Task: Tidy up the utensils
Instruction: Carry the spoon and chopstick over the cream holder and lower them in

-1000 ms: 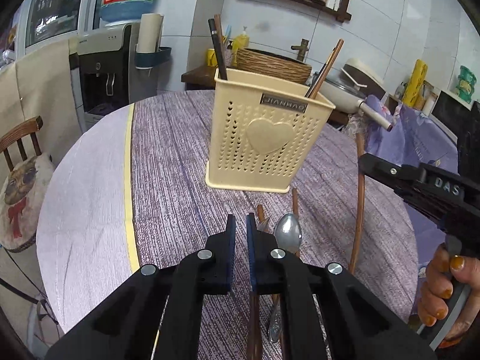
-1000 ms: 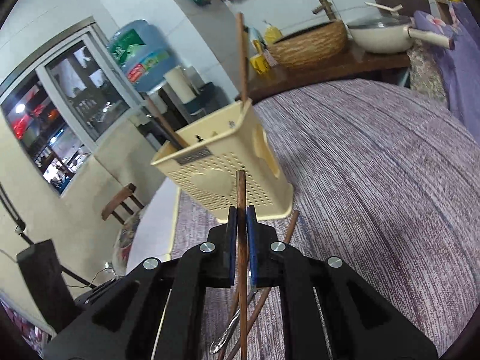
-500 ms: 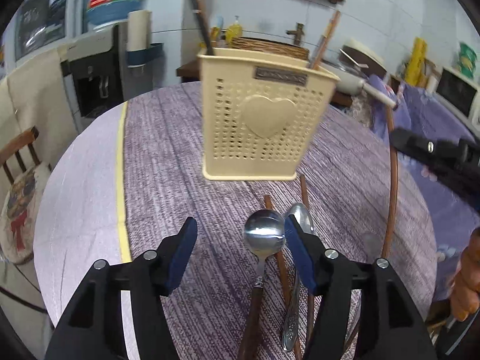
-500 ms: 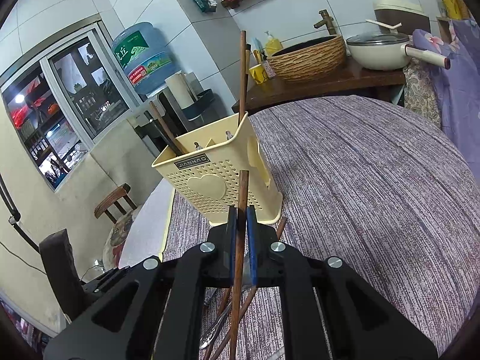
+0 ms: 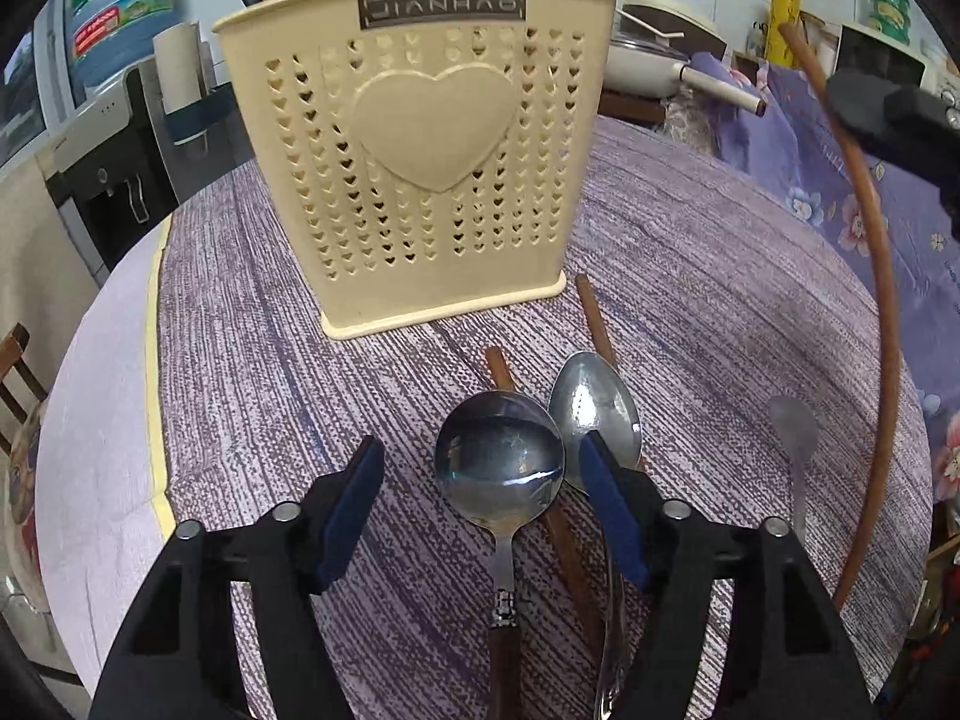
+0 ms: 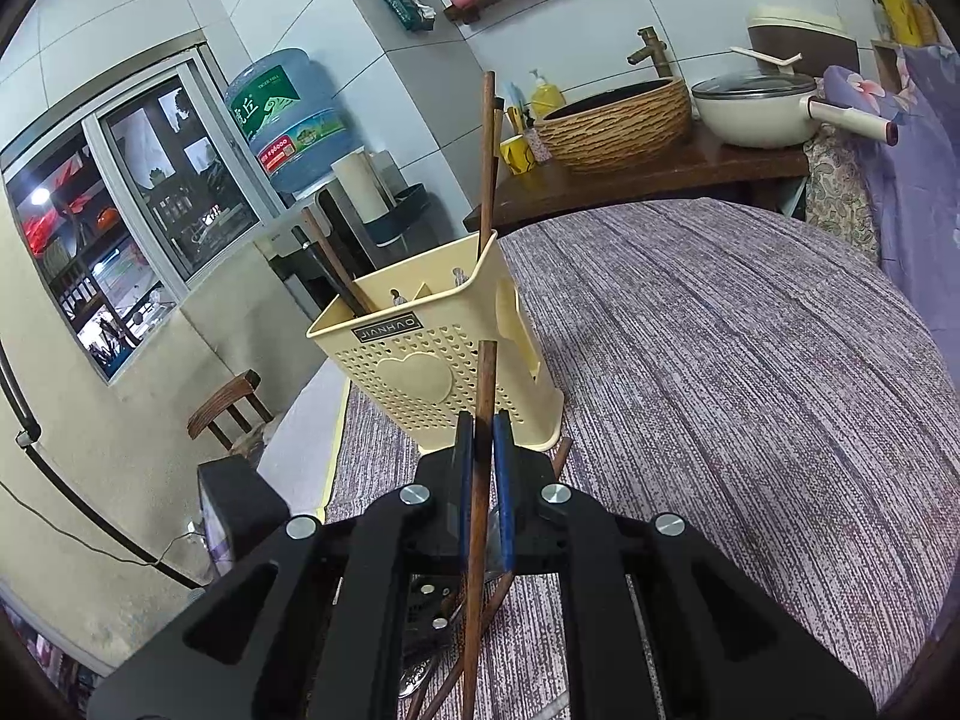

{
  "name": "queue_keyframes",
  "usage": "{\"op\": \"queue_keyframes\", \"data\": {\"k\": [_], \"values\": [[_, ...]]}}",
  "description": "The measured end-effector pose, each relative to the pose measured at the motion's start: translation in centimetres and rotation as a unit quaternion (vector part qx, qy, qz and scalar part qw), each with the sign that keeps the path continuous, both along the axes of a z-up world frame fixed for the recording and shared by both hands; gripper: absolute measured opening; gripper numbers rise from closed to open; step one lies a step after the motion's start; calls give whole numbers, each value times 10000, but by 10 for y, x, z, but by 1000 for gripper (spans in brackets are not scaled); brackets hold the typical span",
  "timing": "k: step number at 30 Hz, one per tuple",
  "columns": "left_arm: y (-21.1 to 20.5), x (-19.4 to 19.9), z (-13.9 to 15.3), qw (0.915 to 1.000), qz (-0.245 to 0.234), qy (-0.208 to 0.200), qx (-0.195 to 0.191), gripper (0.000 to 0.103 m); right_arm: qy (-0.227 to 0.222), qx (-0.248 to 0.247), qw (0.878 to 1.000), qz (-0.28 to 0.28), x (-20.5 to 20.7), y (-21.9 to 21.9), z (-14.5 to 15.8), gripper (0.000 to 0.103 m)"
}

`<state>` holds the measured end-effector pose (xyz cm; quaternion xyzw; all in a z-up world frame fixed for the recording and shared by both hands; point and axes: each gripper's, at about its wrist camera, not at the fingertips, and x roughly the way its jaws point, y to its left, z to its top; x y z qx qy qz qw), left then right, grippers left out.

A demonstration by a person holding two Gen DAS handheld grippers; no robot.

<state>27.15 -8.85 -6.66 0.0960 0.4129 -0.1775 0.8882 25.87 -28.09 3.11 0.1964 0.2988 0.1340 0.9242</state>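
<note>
A cream utensil holder [image 5: 414, 162] with a heart stands on the purple tablecloth; it also shows in the right wrist view [image 6: 444, 360], with chopsticks standing in it. My left gripper [image 5: 480, 474] is open, low over the table, its jaws either side of the bowl of a wood-handled spoon [image 5: 501, 468]. A second metal spoon [image 5: 594, 408] and brown chopsticks [image 5: 591, 318] lie beside it. My right gripper [image 6: 483, 438] is shut on a brown chopstick [image 6: 483, 408], held above the table in front of the holder. That chopstick shows at the right of the left wrist view [image 5: 882, 300].
The round table's edge [image 5: 108, 312] drops off at left, with a wooden chair [image 6: 225, 408] beyond. A water dispenser [image 6: 288, 120] and a counter with a woven basket [image 6: 618, 120] and pan [image 6: 762, 108] stand behind the table.
My left gripper opened and moved forward and down, so its jaws now flank the wood-handled spoon's bowl. My right gripper, still holding the chopstick, rose and drew back a little from the holder.
</note>
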Motion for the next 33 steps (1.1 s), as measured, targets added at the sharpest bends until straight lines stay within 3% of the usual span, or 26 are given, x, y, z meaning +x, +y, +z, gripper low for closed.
{"op": "queue_keyframes", "data": {"k": [6, 12, 25, 33], "values": [[0, 4, -7, 10000, 12, 70, -7, 47, 12, -9, 10000, 17, 1, 2, -1, 8], [8, 6, 0, 9995, 139, 130, -257, 47, 3, -14, 10000, 45, 1, 5, 0, 8], [35, -35, 80, 9902, 287, -827, -1089, 46, -336, 116, 9989, 311, -15, 7, 27, 8], [37, -40, 92, 9875, 295, -989, -1194, 46, -516, -88, 9974, 501, -25, 14, 40, 8]]}}
